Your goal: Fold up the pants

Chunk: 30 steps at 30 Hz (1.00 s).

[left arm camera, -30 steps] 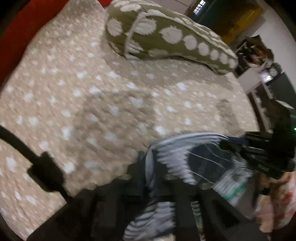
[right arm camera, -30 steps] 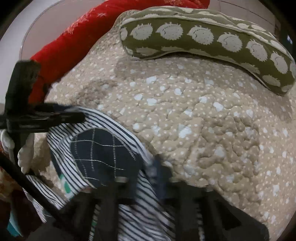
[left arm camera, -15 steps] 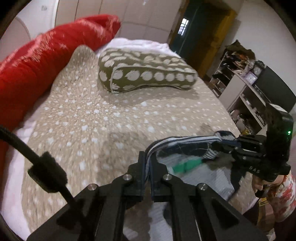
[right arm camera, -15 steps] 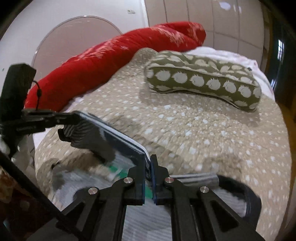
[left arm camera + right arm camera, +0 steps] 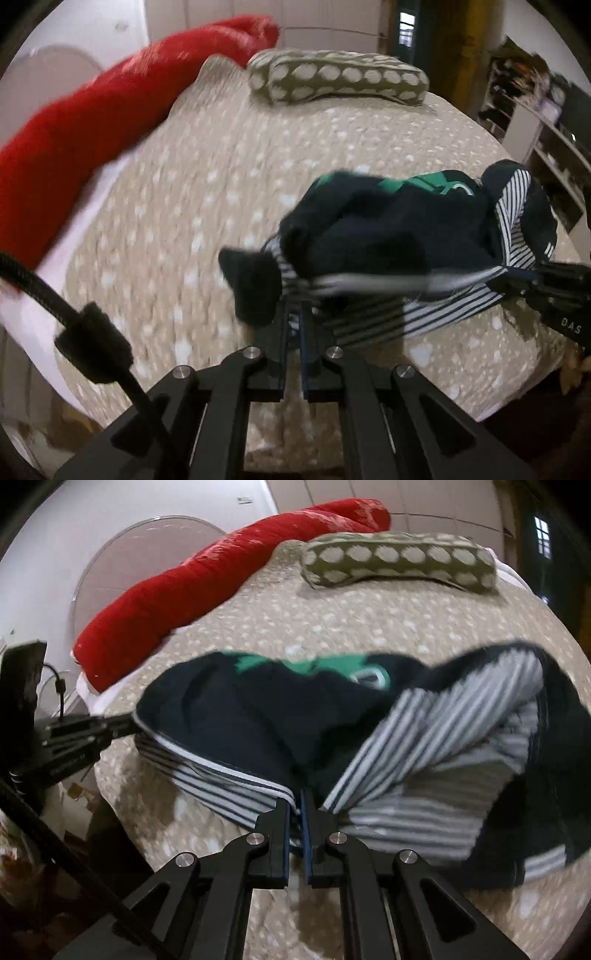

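the left tool [image 5: 294, 314] is clamped on the edge of the pants [image 5: 406, 236], its jaws pressed together with striped cloth pinched between them. the right tool [image 5: 298, 805] is clamped on the same edge further along, jaws likewise together on the cloth. the pants, dark navy with white stripes and a green patch, hang bunched between the two tools above the bed [image 5: 332, 147]; motion blur makes it hard to tell whether the lower folds touch the dotted beige cover. a spotted olive pillow [image 5: 399, 559] lies at the far end of the bed, beside a red bolster [image 5: 221, 576].
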Each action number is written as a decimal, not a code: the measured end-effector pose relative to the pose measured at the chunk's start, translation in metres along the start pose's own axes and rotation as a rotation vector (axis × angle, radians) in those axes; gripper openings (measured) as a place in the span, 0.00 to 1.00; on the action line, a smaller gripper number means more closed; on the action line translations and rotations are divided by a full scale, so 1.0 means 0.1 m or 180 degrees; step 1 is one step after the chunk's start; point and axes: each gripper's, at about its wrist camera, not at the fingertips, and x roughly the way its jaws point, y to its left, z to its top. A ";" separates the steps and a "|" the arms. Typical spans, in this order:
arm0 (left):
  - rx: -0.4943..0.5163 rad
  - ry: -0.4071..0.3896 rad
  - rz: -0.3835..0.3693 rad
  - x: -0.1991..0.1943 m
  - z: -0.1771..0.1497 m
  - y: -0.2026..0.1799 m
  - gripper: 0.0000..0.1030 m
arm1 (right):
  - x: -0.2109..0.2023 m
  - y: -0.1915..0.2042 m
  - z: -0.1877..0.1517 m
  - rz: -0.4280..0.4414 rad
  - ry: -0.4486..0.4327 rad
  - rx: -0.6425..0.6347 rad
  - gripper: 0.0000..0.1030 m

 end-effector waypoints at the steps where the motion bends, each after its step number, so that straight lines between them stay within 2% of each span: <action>1: -0.0117 -0.0012 -0.0098 -0.05 -0.02 0.09 0.04 | -0.03 0.00 0.00 -0.0007 -0.0010 0.0006 0.06; 4: -0.0388 -0.0136 -0.0240 -0.24 -0.03 0.30 0.09 | -0.14 0.00 0.03 -0.0034 0.0003 -0.0033 0.09; 6: -0.0563 -0.0264 -0.0326 -0.39 -0.01 0.44 0.12 | -0.23 -0.03 0.05 -0.0087 -0.0064 -0.0053 0.17; 8: -0.0749 -0.0352 -0.0425 -0.49 0.04 0.56 0.22 | -0.32 -0.08 0.08 -0.0125 -0.0139 -0.0009 0.27; 9: -0.0813 -0.0358 -0.0444 -0.49 0.06 0.60 0.35 | -0.33 -0.10 0.09 -0.0140 -0.0165 0.0030 0.31; 10: -0.0886 -0.0339 -0.0450 -0.44 0.09 0.63 0.46 | -0.35 -0.14 0.10 -0.0155 -0.0198 0.0073 0.31; 12: -0.0979 -0.0268 -0.0515 -0.32 0.14 0.64 0.48 | -0.37 -0.16 0.10 -0.0161 -0.0234 0.0148 0.31; 15: -0.1119 -0.0037 -0.0812 0.01 0.19 0.59 0.52 | -0.35 -0.15 0.11 -0.0192 -0.0276 0.0192 0.31; 17: -0.1119 0.0069 -0.0726 0.19 0.23 0.50 0.52 | -0.35 -0.16 0.11 -0.0239 -0.0292 0.0217 0.31; 18: -0.1017 0.0128 -0.0594 0.25 0.24 0.42 0.46 | -0.35 -0.18 0.12 -0.0262 -0.0302 0.0236 0.31; 19: -0.0769 0.0230 -0.0267 0.31 0.26 0.29 0.25 | -0.39 -0.22 0.11 -0.0325 -0.0331 0.0270 0.31; 22: -0.0521 0.0263 0.0019 0.27 0.23 0.19 0.24 | -0.53 -0.35 0.14 -0.0547 -0.0443 0.0382 0.35; 23: -0.0525 0.0254 0.0082 0.24 0.21 0.21 0.24 | -0.60 -0.41 0.16 -0.0675 -0.0502 0.0419 0.45; 24: -0.0567 0.0227 0.0115 0.19 0.19 0.26 0.24 | -0.64 -0.45 0.20 -0.0765 -0.0547 0.0430 0.58; 26: -0.0639 0.0160 -0.0061 0.09 0.15 0.33 0.24 | -0.72 -0.51 0.32 -0.0916 -0.0639 0.0434 0.67; 28: -0.0659 0.0080 -0.0147 -0.05 0.10 0.39 0.23 | -0.69 -0.57 0.51 -0.0978 -0.0630 0.0422 0.72; 30: -0.0733 -0.0047 -0.0165 -0.19 0.11 0.42 0.23 | -0.54 -0.61 0.74 -0.1105 -0.0488 0.0367 0.75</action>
